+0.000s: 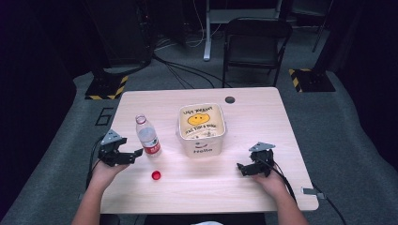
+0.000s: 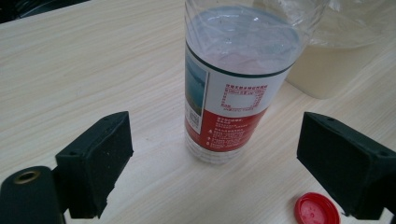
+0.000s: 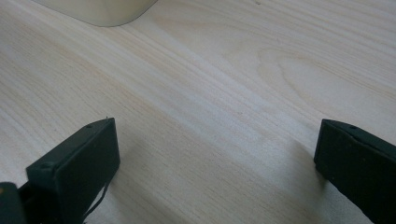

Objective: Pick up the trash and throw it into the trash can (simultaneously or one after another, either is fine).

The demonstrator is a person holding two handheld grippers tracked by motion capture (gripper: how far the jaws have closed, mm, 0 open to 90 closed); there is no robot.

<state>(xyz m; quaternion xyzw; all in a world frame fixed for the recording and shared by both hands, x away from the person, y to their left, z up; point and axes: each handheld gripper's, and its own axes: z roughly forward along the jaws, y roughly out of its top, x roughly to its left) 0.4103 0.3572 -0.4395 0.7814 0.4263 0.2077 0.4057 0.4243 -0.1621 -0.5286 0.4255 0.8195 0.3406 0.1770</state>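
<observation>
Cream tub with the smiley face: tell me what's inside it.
The tub looks lined with a clear plastic bag, seen at its rim in the left gripper view. A yellow smiley and dark lettering show inside it in the high view. Whatever lies under that print, I cannot see.

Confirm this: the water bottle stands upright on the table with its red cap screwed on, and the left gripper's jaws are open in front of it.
Not quite. The water bottle stands upright on the table and the left gripper is open in front of it, but the red cap is off, lying on the table beside the bottle. The left gripper view and the high view both show it.
</observation>
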